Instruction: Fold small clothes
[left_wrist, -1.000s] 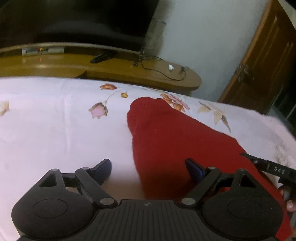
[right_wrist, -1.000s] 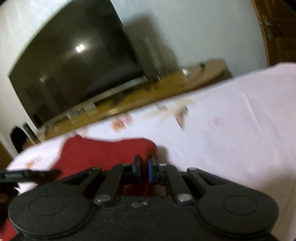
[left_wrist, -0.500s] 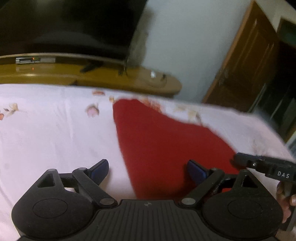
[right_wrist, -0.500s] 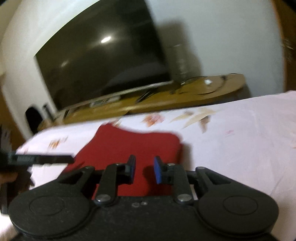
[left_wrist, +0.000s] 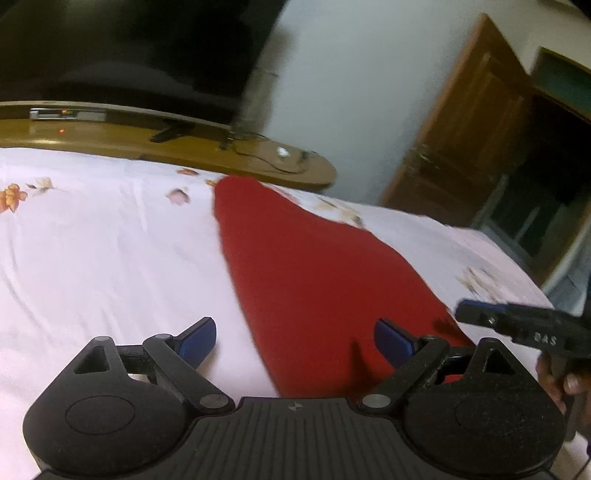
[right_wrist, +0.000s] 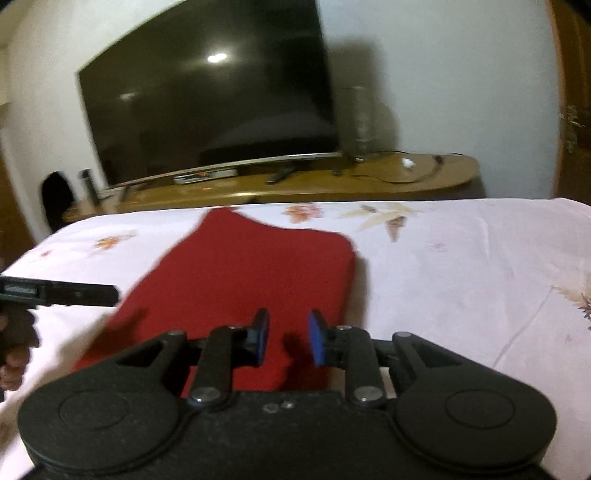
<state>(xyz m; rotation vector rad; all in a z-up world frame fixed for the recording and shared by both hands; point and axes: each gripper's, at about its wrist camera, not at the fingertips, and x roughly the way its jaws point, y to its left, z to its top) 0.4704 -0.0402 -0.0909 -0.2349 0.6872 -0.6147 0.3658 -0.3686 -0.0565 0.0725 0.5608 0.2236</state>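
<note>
A red garment (left_wrist: 314, 273) lies flat on the white flowered bedsheet (left_wrist: 103, 243), narrowing toward the far end. My left gripper (left_wrist: 295, 338) hangs above its near left edge, open wide, nothing between the blue pads. In the right wrist view the same red garment (right_wrist: 243, 273) lies folded into a rough rectangle. My right gripper (right_wrist: 286, 341) hovers over its near end with its jaws opening, a narrow gap between the pads and no cloth in it. The other gripper shows at each view's side edge, held by a hand (right_wrist: 14, 339).
Beyond the bed stands a low wooden TV unit (right_wrist: 295, 181) with a large dark television (right_wrist: 207, 92), a remote and cables. A wooden door (left_wrist: 461, 140) is at the right. The bedsheet (right_wrist: 461, 266) stretches bare to the right of the garment.
The right gripper, shut on the garment's edge a second ago, has let go, spread its pads and drawn back upward. The left gripper has pulled back too, so more of the garment shows.
</note>
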